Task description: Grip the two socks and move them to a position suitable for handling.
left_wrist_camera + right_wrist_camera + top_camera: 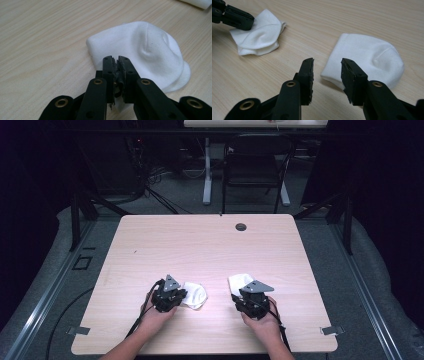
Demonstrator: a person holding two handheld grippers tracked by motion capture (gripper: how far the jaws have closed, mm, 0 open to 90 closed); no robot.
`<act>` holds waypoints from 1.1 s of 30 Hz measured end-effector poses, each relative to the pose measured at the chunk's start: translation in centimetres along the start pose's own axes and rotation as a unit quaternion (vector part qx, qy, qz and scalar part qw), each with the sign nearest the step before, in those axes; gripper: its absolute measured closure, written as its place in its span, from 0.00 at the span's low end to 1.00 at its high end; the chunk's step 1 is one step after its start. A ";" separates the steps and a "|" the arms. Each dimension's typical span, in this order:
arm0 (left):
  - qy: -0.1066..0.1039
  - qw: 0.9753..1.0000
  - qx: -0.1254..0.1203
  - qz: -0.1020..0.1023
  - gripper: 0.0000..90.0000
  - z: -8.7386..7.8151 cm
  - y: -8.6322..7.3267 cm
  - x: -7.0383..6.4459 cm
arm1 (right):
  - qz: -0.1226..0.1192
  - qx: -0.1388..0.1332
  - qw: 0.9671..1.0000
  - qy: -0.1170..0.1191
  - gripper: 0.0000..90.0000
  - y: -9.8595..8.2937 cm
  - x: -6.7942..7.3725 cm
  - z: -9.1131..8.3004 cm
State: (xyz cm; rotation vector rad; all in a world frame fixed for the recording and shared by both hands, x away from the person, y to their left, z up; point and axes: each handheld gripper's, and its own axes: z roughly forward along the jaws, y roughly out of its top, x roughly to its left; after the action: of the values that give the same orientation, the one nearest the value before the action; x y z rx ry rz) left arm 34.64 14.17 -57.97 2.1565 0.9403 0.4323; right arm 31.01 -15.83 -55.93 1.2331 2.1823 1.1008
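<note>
I am holding two grippers low over the near part of a pale wood tabletop [200, 245], one in each hand. My left gripper [117, 65] is sitting with its jaws pressed nearly together, and a fold of the left cloth [150, 50] looks pinched between them at the cloth's near edge; the cloth is lying crumpled and white on the wood, spreading away from the jaws. In the high view that same cloth [195, 294] is lying just beside the left gripper [181, 296], on its inner side.

My right gripper [327, 71] is hovering with its jaws parted to a middling gap and nothing between them. The right cloth [367, 60], also white and folded into a rounded shape, is lying flat on the tabletop just beyond the jaws, with its near corner showing in the gap. From above, the right cloth [239, 282] is peeking out ahead of the right gripper [245, 301]. I cannot tell whether the jaws are touching it.

The two cloths are lying apart, with bare wood between them. In the right gripper view, the left cloth [259, 35] is showing farther off.
</note>
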 end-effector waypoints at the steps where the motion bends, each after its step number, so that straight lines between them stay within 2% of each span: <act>1: -0.002 1.000 0.001 0.001 0.95 0.0 0.0 -0.1 | 0.000 0.000 1.000 0.000 0.69 0.0 0.0 0.0; 6: -0.002 1.000 0.003 -0.001 0.96 -0.1 -0.1 -0.8 | -0.001 0.002 1.000 -0.001 0.69 0.0 0.1 0.0; 14: 0.006 1.000 0.005 0.017 0.96 -0.5 -0.4 -2.8 | -0.001 0.001 1.000 0.004 0.71 0.0 0.2 -0.1; 22: 0.003 1.000 0.010 0.004 0.95 -1.0 -0.7 -3.7 | -0.001 0.003 1.000 0.005 0.71 0.0 0.0 -0.3; 26: -0.009 1.000 0.011 -0.007 0.92 -1.2 -0.6 -3.8 | 0.000 0.002 1.000 0.005 0.71 0.0 0.0 -0.3; 33: -0.025 0.999 -0.017 -0.009 0.87 -1.7 1.2 -4.1 | 0.002 0.002 1.000 0.006 0.71 0.0 0.0 -0.3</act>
State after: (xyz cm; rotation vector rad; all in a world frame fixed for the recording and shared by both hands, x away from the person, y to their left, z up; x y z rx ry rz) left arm 31.56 11.46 -55.97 2.1170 0.9177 0.3805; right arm 30.87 -15.96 -55.75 1.2369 2.1938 1.1088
